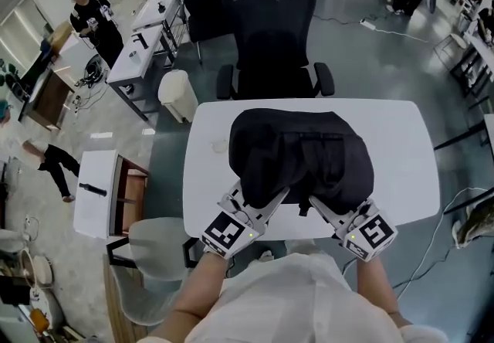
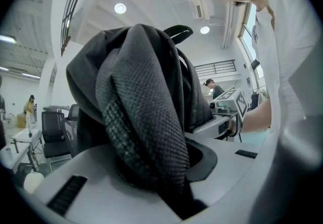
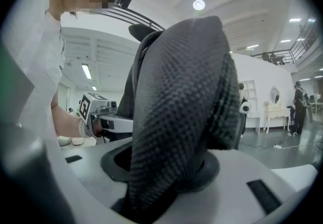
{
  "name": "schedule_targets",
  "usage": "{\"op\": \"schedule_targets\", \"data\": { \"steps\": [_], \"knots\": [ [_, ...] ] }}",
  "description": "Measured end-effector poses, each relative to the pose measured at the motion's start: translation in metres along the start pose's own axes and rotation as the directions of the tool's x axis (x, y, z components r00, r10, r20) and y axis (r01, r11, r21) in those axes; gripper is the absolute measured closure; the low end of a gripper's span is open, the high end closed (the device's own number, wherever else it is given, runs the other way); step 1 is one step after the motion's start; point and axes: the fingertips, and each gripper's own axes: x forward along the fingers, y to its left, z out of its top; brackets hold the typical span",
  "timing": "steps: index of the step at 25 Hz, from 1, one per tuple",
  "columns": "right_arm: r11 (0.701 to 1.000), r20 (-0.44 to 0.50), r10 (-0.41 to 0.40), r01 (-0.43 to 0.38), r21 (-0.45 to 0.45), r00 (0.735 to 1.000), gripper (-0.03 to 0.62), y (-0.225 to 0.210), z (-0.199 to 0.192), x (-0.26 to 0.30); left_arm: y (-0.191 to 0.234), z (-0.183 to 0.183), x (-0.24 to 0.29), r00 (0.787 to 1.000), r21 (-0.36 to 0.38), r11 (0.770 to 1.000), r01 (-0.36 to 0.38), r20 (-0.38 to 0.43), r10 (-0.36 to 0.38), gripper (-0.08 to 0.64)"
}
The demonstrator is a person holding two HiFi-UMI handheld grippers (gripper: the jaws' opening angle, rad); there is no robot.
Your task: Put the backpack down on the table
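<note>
A black backpack [image 1: 301, 152] is over the middle of the white table [image 1: 401, 148]; whether its bottom touches the top cannot be told. My left gripper [image 1: 272, 201] is shut on the left mesh shoulder strap [image 2: 146, 132], which fills the gap of the left gripper [image 2: 166, 187]. My right gripper [image 1: 316, 204] is shut on the other padded strap [image 3: 176, 117], pinched in the right gripper [image 3: 161, 187]. Both grippers stand side by side at the table's near edge, pointing almost level. Each shows in the other's view: the right gripper [image 2: 229, 104] and the left gripper [image 3: 98, 114].
A black office chair [image 1: 274, 32] stands behind the table's far edge. A white bin [image 1: 179, 94] sits off the far left corner. At the left are a small side desk [image 1: 96, 195] and a grey chair [image 1: 154, 256]. People stand far back left.
</note>
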Motion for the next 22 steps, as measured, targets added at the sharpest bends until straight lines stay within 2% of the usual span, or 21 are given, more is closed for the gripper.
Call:
{"op": "schedule_targets", "data": {
  "steps": [9, 22],
  "knots": [
    [0.999, -0.012, 0.040, -0.040, 0.006, 0.999, 0.399, -0.096, -0.008, 0.051, 0.073, -0.013, 0.075, 0.999, -0.026, 0.999, -0.047, -0.022, 0.047, 0.476],
    [0.995, -0.071, 0.088, -0.085, 0.045, 0.994, 0.398, -0.188, -0.073, 0.132, 0.163, -0.085, 0.147, 0.994, -0.113, 0.989, -0.099, -0.065, 0.093, 0.476]
  ]
}}
